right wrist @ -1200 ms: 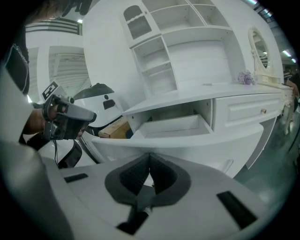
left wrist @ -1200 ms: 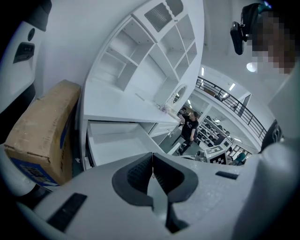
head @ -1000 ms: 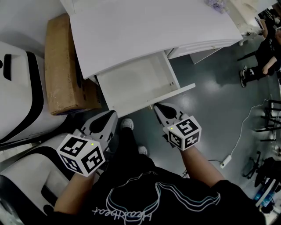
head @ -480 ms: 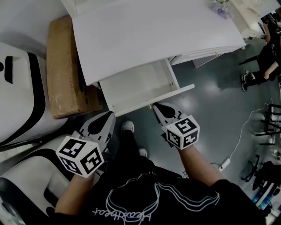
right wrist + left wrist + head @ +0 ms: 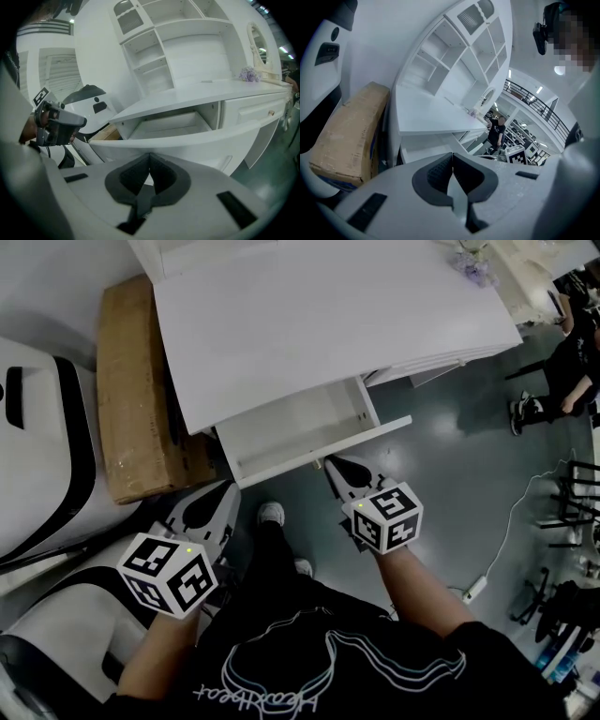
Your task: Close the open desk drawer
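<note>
Now the right gripper, jaws together and empty like the left gripper's, noses the half-open drawer front; it likely needs a straight inward push.

The head view looks steeply down from above the person onto the table, the open drawer, the left tool and the right tool. The left tool view sits low near a cardboard box, facing along its jaws toward the table front. The right tool view faces the drawer front at close range. All three views share the drawer and the table top.
</note>
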The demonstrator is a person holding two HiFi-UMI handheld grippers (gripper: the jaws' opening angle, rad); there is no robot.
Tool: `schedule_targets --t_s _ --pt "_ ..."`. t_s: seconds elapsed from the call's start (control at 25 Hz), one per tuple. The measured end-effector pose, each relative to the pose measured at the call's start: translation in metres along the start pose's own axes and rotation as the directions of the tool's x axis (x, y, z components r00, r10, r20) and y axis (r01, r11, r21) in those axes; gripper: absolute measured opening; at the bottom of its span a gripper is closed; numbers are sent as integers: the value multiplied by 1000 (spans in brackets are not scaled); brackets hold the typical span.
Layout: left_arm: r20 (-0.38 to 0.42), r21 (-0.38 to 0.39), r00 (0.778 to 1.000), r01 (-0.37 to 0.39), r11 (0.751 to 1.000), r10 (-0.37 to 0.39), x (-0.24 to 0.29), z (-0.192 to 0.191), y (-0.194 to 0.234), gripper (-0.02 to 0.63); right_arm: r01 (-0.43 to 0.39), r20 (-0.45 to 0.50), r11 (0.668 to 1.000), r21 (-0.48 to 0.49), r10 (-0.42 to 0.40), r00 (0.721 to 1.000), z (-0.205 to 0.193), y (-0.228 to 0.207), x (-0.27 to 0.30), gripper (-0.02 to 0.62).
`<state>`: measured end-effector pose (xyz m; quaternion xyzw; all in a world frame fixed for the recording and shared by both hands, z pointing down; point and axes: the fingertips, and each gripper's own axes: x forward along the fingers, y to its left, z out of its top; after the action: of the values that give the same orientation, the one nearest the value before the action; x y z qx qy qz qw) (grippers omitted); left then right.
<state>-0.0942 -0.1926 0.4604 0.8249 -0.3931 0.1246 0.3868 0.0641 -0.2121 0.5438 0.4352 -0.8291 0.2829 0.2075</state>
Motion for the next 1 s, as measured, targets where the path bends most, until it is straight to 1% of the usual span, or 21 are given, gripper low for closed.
schedule_targets --t_s 0.24,0.48,1.0 --pt "-4 16 1000 19 1000 -19 6 14 6 5 28 4 999 19 -28 1000 9 -4 10 6" --pt "-14 38 999 33 999 -32 11 27 12 5 37 9 999 27 -37 999 21 -8 21 6" --pt "-14 45 999 37 998 -36 17 45 29 6 51 25 998 42 -52 998 38 -15 40 6"
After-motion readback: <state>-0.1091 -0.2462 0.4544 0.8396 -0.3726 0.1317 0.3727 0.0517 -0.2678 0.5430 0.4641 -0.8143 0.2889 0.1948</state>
